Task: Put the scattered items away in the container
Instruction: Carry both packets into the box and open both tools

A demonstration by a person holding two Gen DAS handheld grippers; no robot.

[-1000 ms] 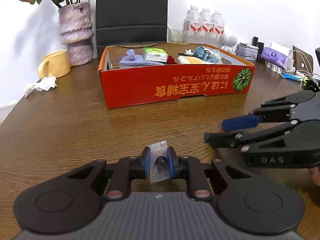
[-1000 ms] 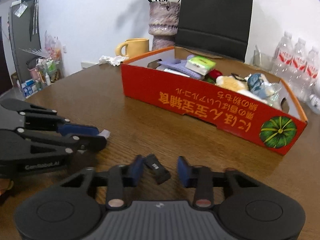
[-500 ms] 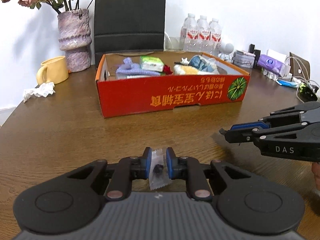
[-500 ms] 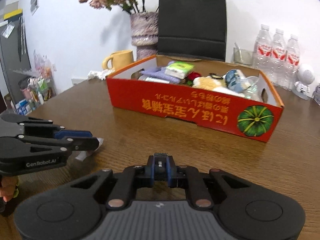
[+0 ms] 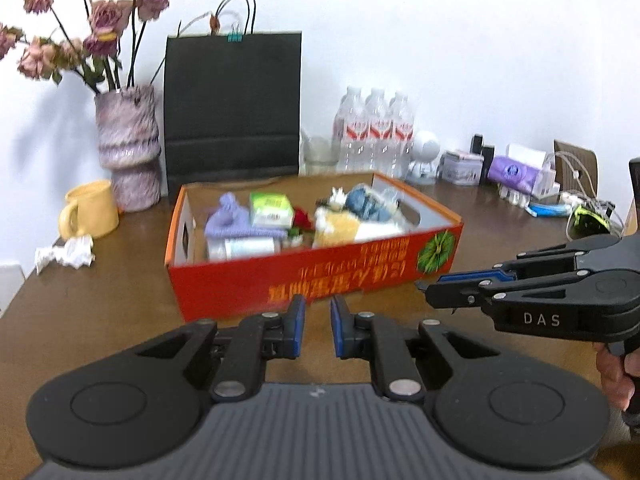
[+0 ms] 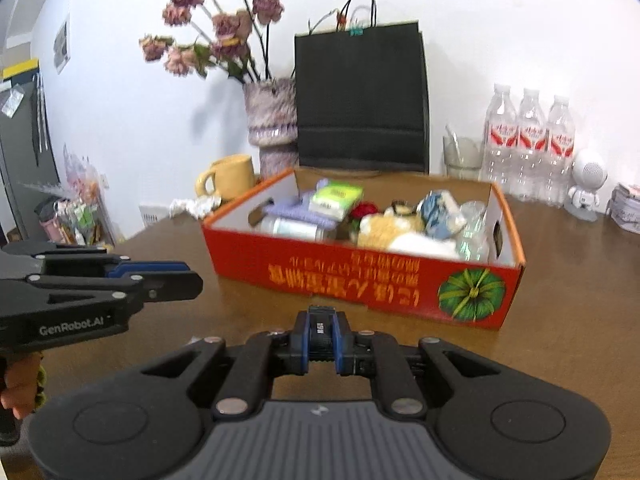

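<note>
Box [image 5: 320, 280]: red cardboard, on wooden table [image 5: 100, 312], already holding mixed items.
Left gripper [image 5: 317, 330]: fingers apart, nothing between.
Right gripper [image 6: 322, 338]: clamped on small black object [image 6: 321, 332], just short of box front.

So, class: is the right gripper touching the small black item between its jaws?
Touching. The right wrist view shows the right gripper with both jaws pressed against the small black item, no gap.

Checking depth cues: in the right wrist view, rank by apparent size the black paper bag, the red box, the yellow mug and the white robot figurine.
1. Red box
2. Black paper bag, though it stands farther back
3. Yellow mug
4. White robot figurine, close to the mug
</note>
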